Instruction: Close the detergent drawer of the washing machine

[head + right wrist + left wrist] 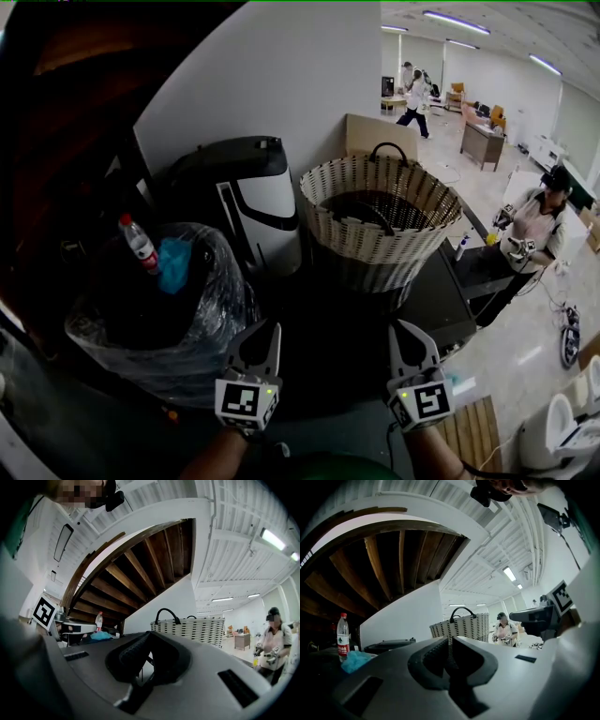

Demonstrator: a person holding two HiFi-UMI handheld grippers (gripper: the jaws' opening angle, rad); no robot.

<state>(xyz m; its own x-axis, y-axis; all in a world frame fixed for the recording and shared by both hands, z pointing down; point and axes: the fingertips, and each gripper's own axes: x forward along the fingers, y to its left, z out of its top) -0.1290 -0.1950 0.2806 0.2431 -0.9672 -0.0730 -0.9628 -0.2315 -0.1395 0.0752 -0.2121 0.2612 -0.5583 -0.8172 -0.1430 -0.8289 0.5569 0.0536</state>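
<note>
Head view: no drawer spotted yet
My left gripper point(257, 337) and right gripper point(411, 337) are closed, empty; gotta find it first.

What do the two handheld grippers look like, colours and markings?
Both match. The left gripper and right gripper have pale grey, tapering fingers lined with dark ribbed pads. Each carries a cube with black-and-white square markers and small green dots at the marker's corners. No sleeves show on the forearms, and a green garment edge sits at the bottom of the head view.
</note>
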